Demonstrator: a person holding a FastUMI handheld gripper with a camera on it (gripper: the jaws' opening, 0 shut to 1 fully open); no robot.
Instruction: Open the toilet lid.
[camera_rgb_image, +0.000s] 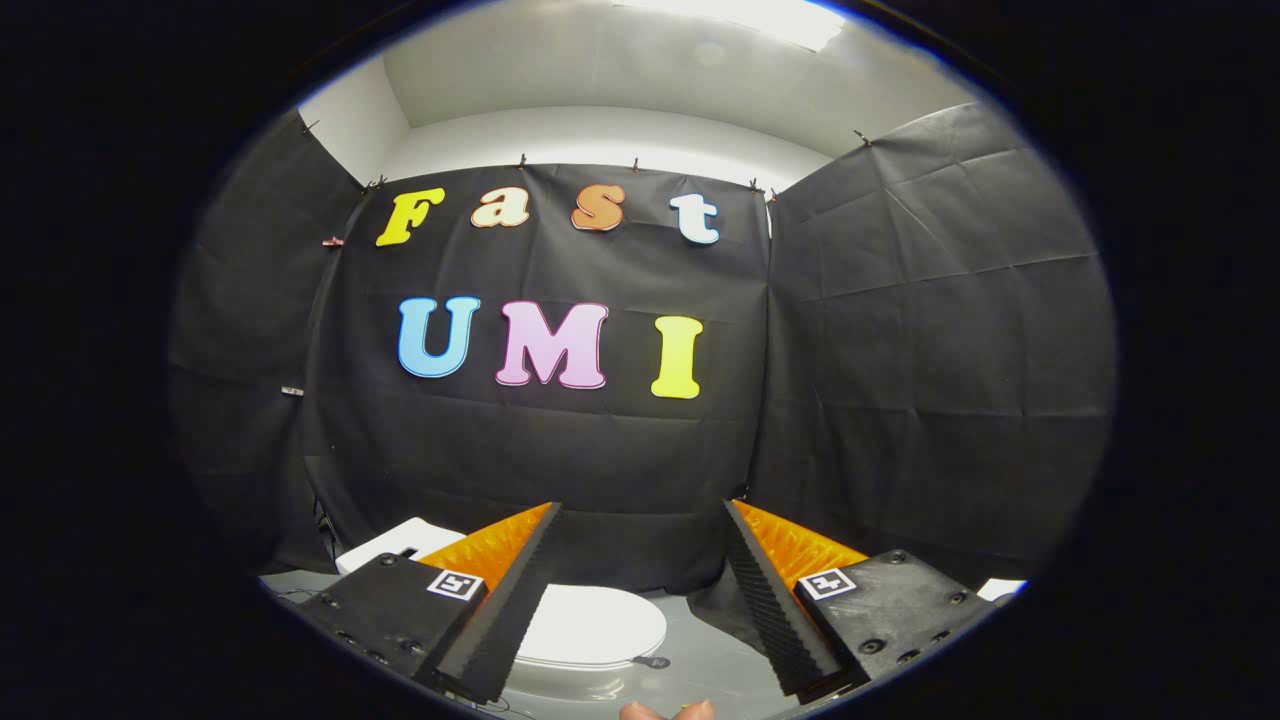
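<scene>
Between spread ridged fingers (540, 560), smooth oval toilet lid (590, 625)

Unreadable square markers (456, 584) on spread gripper (640, 507)

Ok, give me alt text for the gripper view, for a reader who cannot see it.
The gripper is held open, its fingers spread wide and touching nothing, above a white toilet whose lid is down. The toilet sits low between the fingers, in front of a black cloth wall.

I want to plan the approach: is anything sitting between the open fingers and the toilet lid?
Nothing visible. The gripper is open, and the closed toilet lid lies low between and just beyond its fingers, with bare floor around it.
</scene>
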